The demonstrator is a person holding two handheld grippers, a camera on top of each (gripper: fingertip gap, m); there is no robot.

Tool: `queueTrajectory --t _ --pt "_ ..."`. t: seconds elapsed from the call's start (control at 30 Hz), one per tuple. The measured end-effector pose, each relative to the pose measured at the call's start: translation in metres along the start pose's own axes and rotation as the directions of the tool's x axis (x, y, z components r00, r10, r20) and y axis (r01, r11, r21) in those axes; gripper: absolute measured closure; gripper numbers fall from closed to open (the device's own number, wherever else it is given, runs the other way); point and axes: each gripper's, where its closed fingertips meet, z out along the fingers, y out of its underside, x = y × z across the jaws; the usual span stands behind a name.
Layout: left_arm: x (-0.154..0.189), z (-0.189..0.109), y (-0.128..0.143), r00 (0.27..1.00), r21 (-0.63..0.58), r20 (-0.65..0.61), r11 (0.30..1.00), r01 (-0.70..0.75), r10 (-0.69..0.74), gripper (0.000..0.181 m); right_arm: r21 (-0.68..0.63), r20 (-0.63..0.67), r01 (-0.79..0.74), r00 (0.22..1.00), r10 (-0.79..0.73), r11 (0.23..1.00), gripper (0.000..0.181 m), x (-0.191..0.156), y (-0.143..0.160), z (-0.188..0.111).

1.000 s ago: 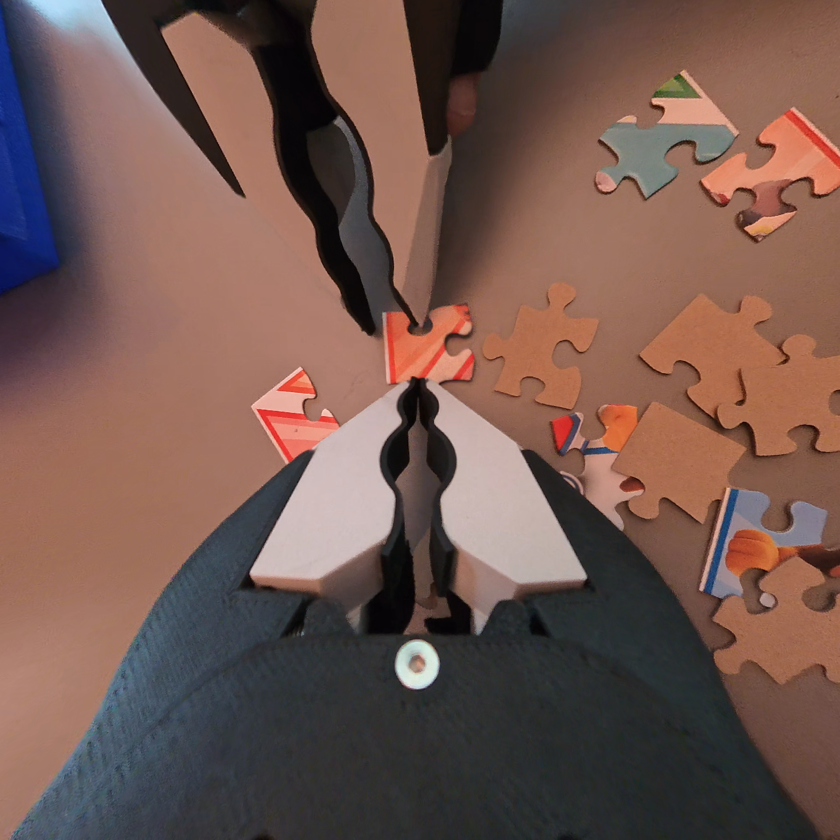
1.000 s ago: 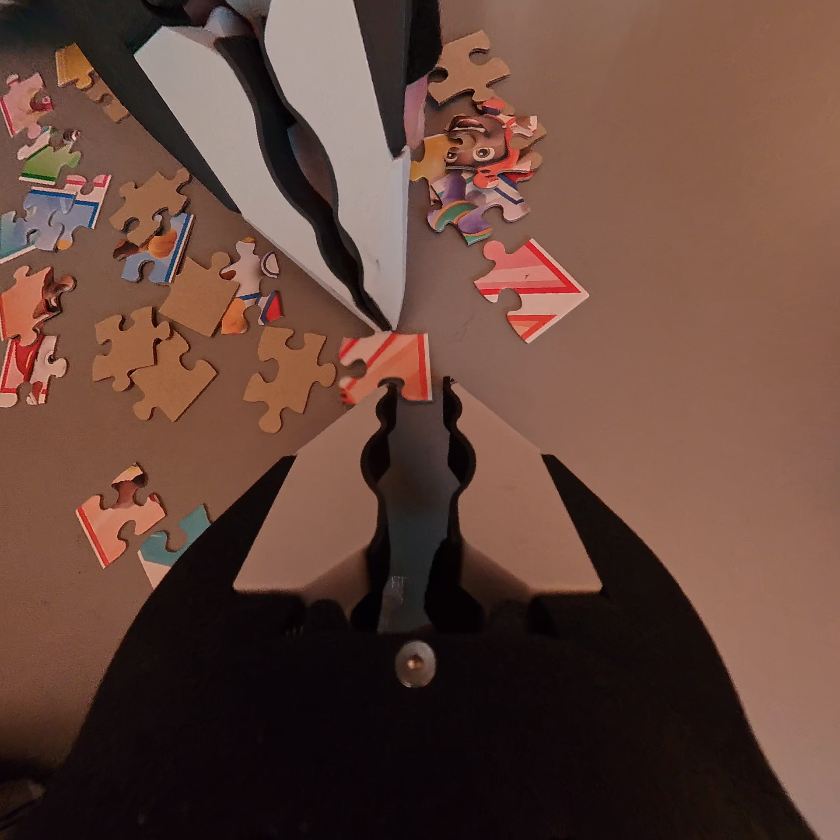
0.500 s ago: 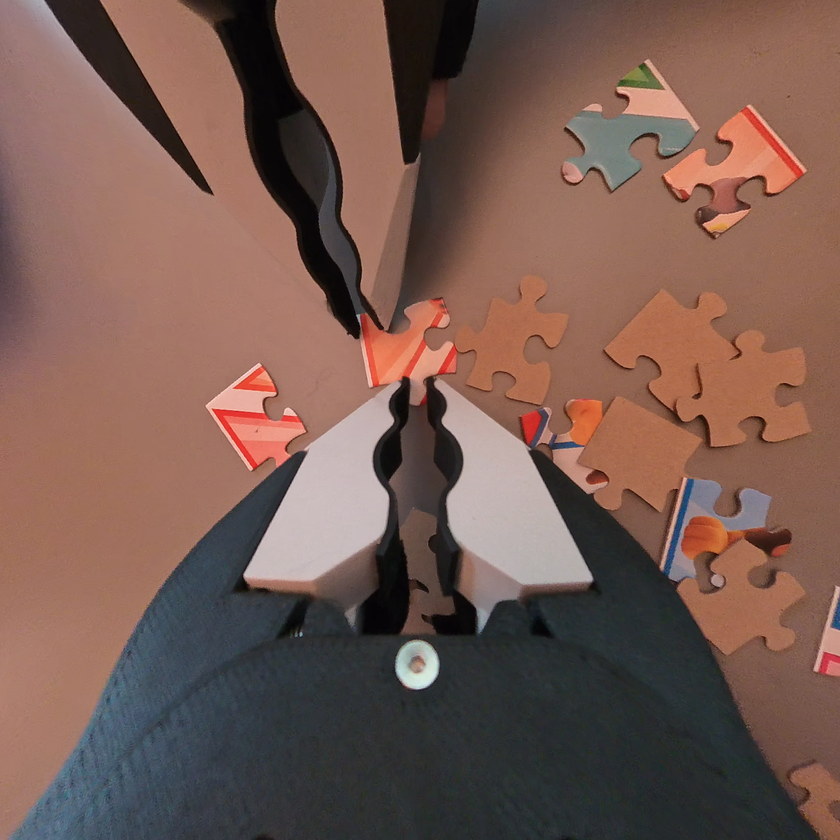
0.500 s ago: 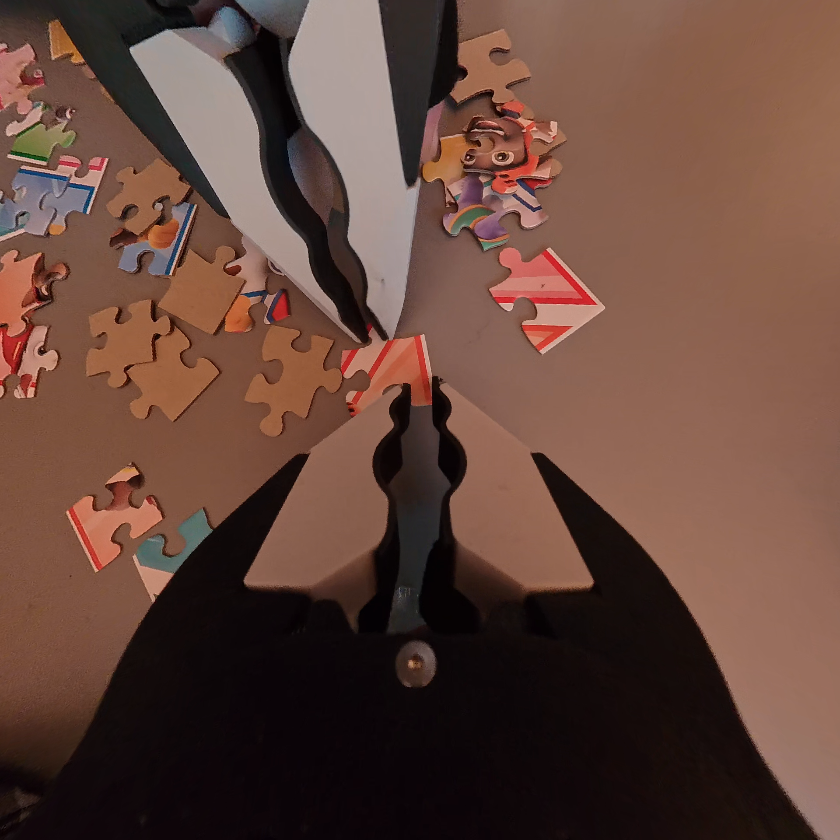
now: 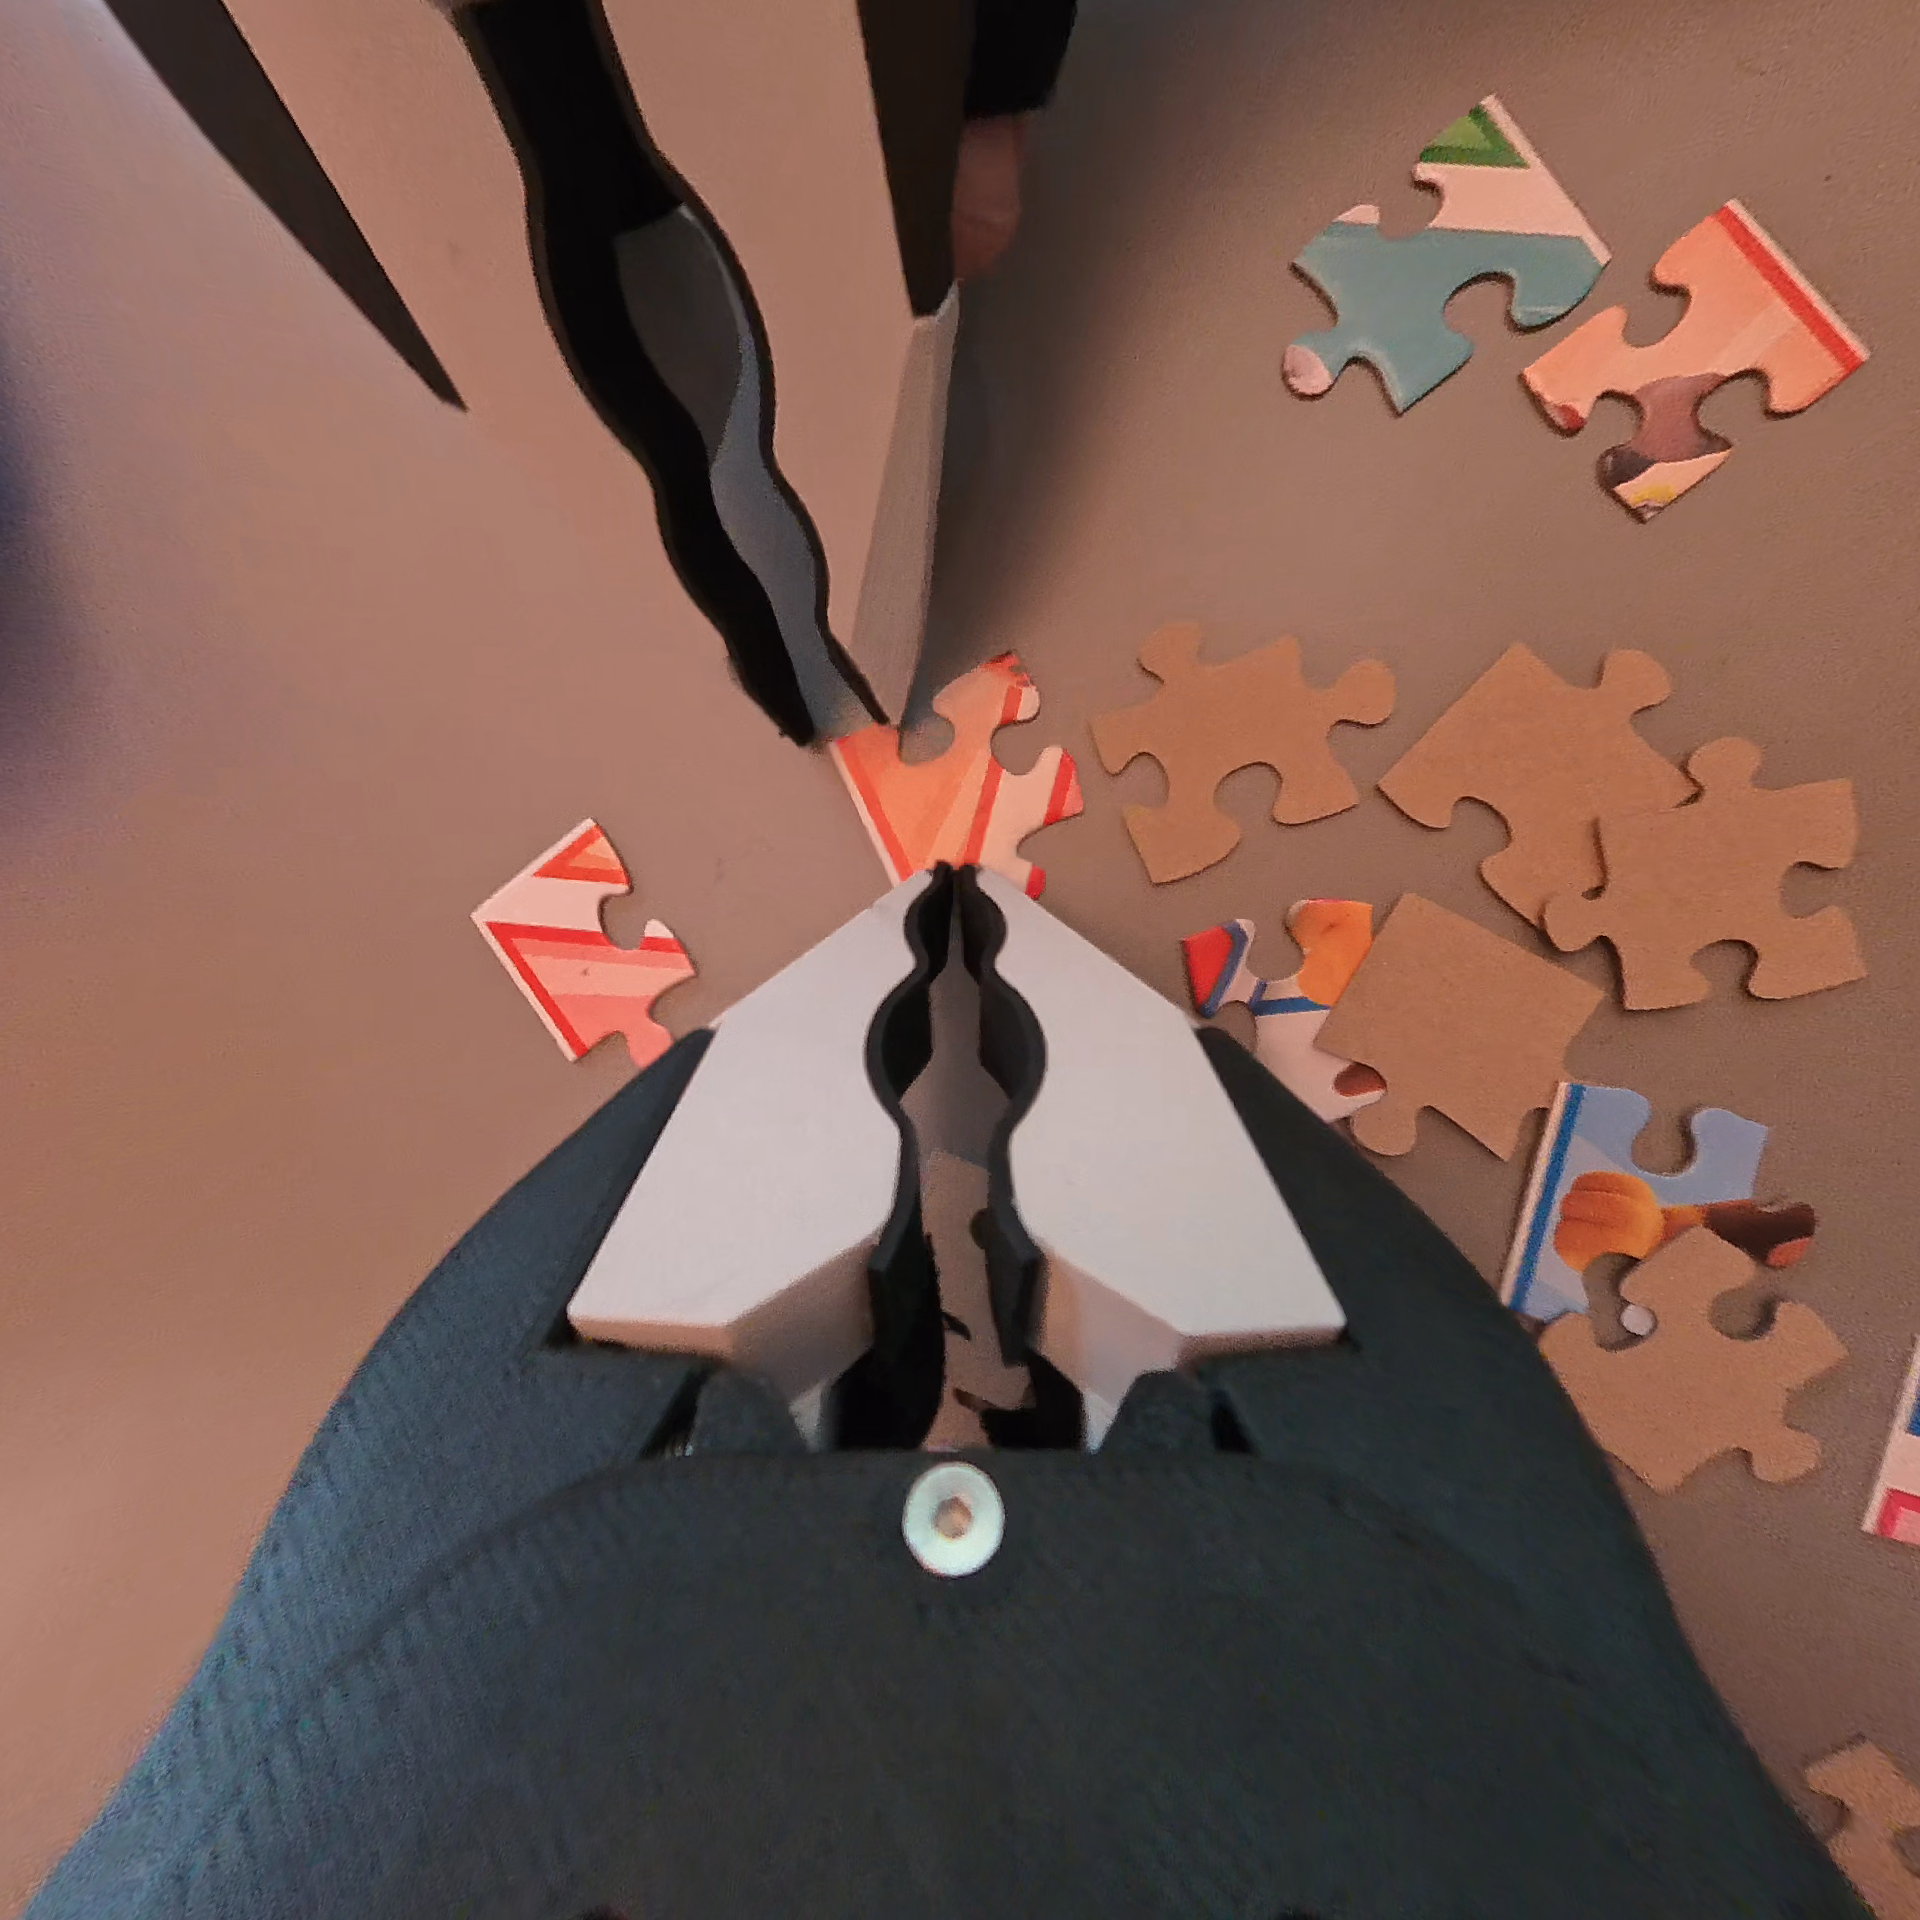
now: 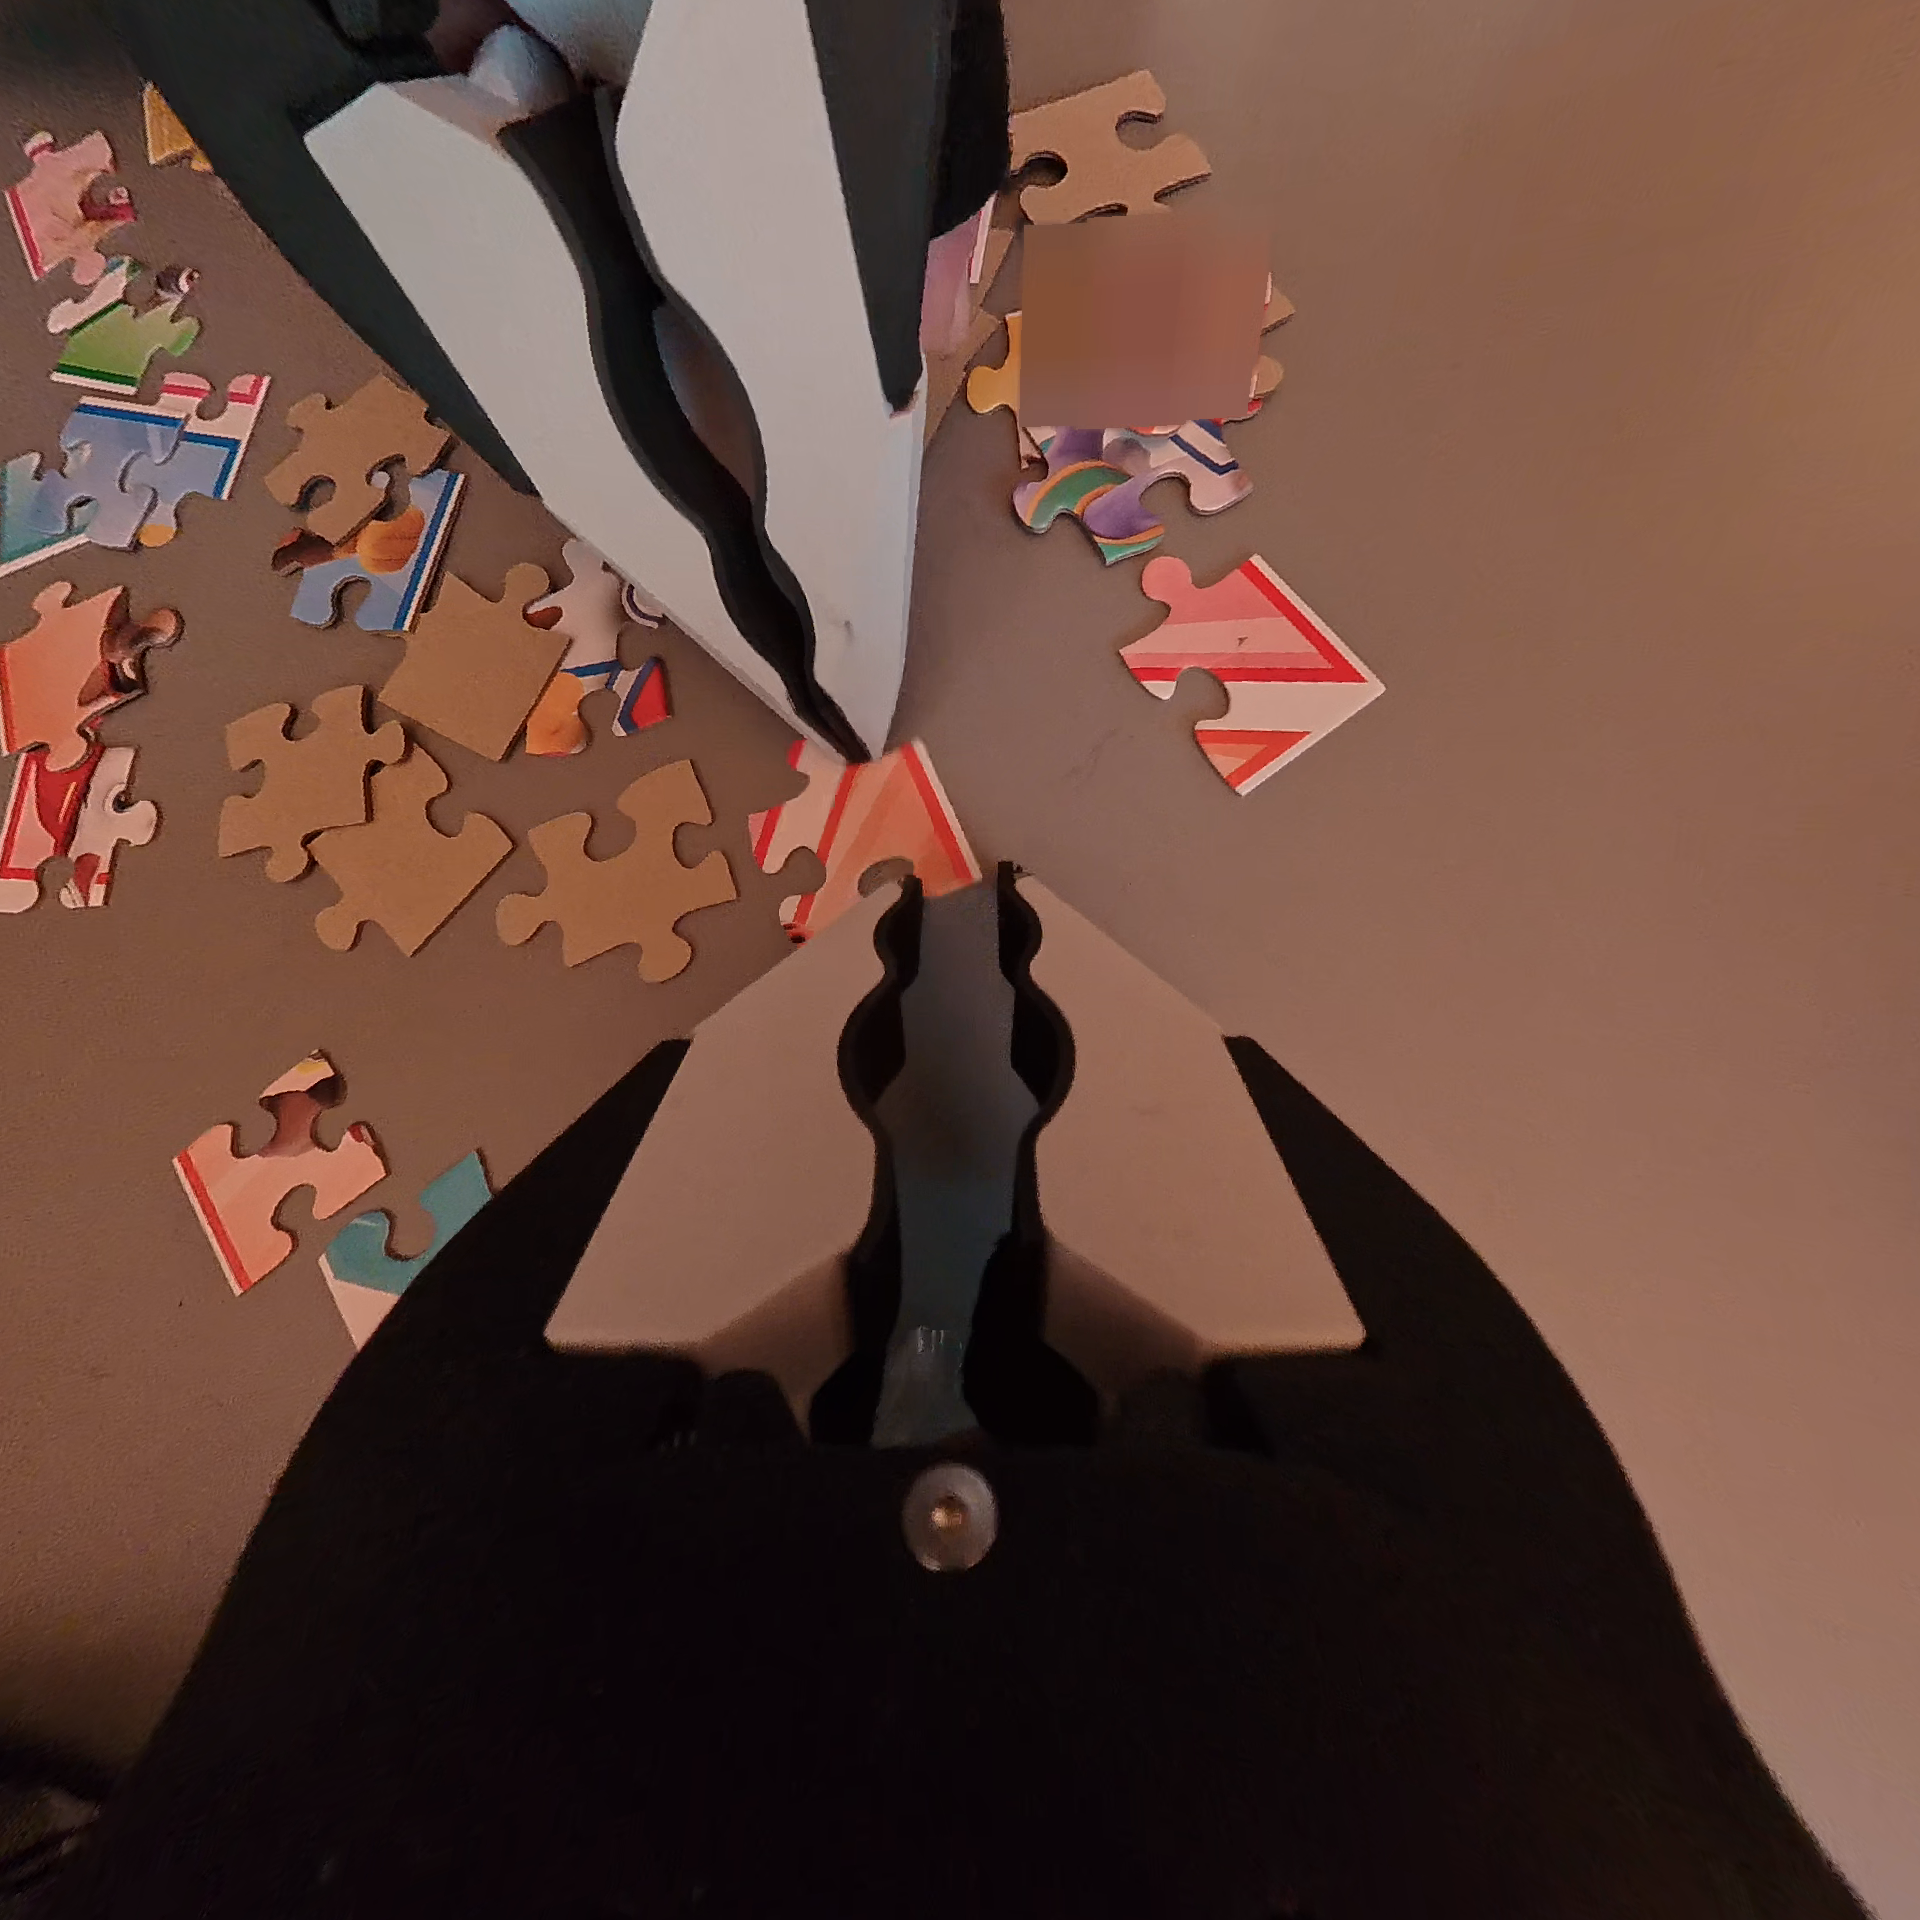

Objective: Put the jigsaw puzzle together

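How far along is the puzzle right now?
Early. Done: one small joined cluster, partly mosaicked over. In hand: the left gripper, shut, and the right gripper, slightly open, both meet the orange striped piece flat on the table. Left: most pieces lie loose, several face-down pieces unflipped.

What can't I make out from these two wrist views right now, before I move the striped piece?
- Striped orange piece: its near edge hides under the left gripper; contact unclear.
- Right gripper: its tips cover that piece's edge in the right wrist view.
- Joined cluster: a blur patch covers its upper part.
- Brown pieces: face down, pictures unseen.
- Pink-and-white piece: cut by the right edge.
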Motion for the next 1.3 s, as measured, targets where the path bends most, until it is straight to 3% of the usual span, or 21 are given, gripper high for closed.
queueTrajectory --t 0.1,0.23,0.47,0.53,0.67,0.83,1.3 --pt "0.007 -0.003 0.001 0.999 0.013 -0.037 0.999 0.034 -0.033 0.162 -0.008 -0.007 0.009 1.0 -0.009 1.0 0.169 -0.002 0.001 0.001" --pt "0.012 -0.002 -0.001 0.997 0.014 -0.055 0.999 0.048 -0.047 0.167 -0.02 -0.005 0.032 0.999 -0.032 0.999 0.181 -0.007 0.0 0.003" --pt "0.016 0.0 -0.006 0.998 0.033 -0.039 0.998 0.057 -0.055 0.17 -0.002 -0.018 0.029 0.999 -0.029 1.0 0.181 -0.01 -0.002 0.004" --pt "0.011 -0.001 -0.007 0.998 0.044 -0.005 0.998 0.055 -0.055 0.181 -0.002 -0.022 0.038 0.999 -0.038 0.999 0.18 -0.013 -0.003 0.006" --pt "0.01 0.001 -0.007 0.997 0.061 0.003 0.995 0.074 -0.075 0.181 -0.007 -0.029 0.013 0.999 -0.013 1.0 0.172 -0.013 0.001 0.001" --pt "0.001 0.005 -0.01 0.997 0.048 0.05 0.997 0.058 -0.061 0.181 -0.016 -0.061 -0.01 0.998 0.009 1.0 0.146 -0.011 0.011 -0.008" --pt "-0.017 0.011 -0.018 0.99 0.105 0.091 0.99 0.095 -0.105 0.181 0.021 -0.21 -0.065 0.975 0.068 0.998 0.149 -0.016 0.015 -0.01"
